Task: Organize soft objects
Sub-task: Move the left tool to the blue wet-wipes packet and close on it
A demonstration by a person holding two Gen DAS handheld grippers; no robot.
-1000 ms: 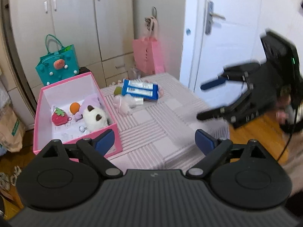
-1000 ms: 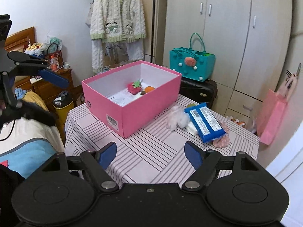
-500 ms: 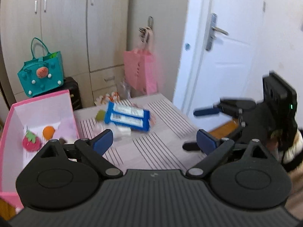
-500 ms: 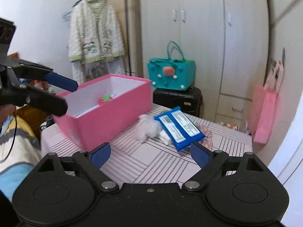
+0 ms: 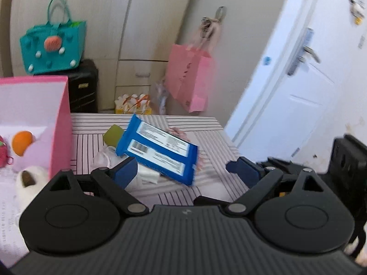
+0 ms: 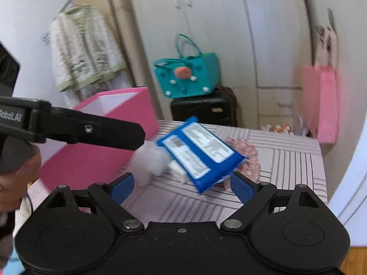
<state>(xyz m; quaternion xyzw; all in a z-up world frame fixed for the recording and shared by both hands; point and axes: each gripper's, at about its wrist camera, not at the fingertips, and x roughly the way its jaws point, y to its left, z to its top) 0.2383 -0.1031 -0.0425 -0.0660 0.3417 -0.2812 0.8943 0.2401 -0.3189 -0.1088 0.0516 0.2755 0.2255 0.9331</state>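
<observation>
left gripper (image 5: 181, 169) angled down at blue pack (image 5: 158, 151), jaws closing (nothing gripped) | right gripper (image 6: 182, 184) angled down, spread wide, empty

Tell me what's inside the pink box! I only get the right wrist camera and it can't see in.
Observer: An orange ball lies inside the pink box.
Operator: Anything else in there?
Observer: Yes, a white plush toy sits nearer the left camera than the ball.
Operator: Is something hiding behind the blue pack?
Observer: A green object lies on the table beside the blue pack, on the box's side.
</observation>
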